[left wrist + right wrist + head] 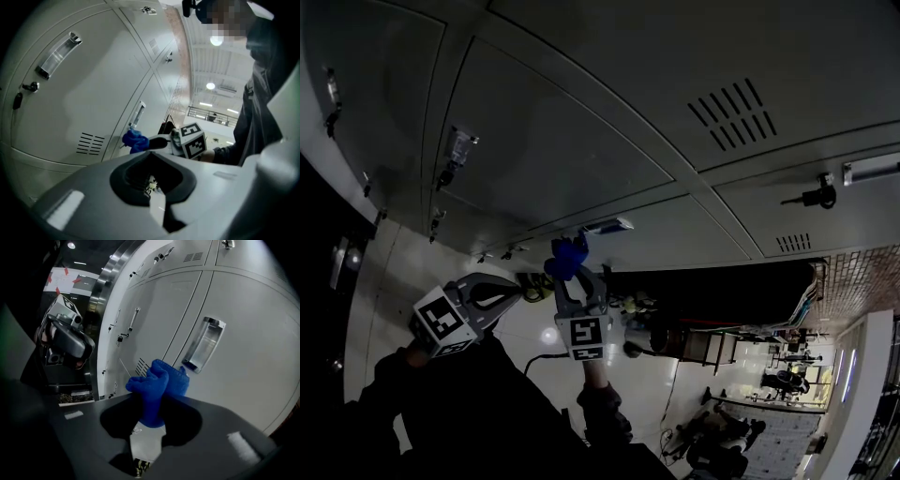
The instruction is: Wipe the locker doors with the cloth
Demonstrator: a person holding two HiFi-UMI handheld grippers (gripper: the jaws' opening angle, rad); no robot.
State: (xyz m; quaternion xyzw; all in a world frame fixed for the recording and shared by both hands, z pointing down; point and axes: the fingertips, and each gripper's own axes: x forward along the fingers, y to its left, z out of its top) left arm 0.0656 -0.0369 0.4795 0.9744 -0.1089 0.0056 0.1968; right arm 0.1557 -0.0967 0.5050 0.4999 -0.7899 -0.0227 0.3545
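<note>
The right hand-held gripper (pixel 573 274) is clamping a bunched blue cloth (pixel 157 389) between its jaws and holding it up at a grey locker door (pixel 553 141). The cloth is sitting just beside the lower end of a recessed metal handle (pixel 204 344); whether it is touching the door cannot be told. The left hand-held gripper (pixel 519 292) is hanging near the right one, away from the doors, with its jaws drawn together on nothing. The bank of lockers is filling most of the head view, each door showing vent slots (pixel 737 108) and a key lock (pixel 811 197). A glossy pale floor (pixel 534 333) is reflecting light, and round ceiling lights (pixel 216 41) are glowing overhead. A brick wall (pixel 861 279) is showing beyond the lockers.
</note>
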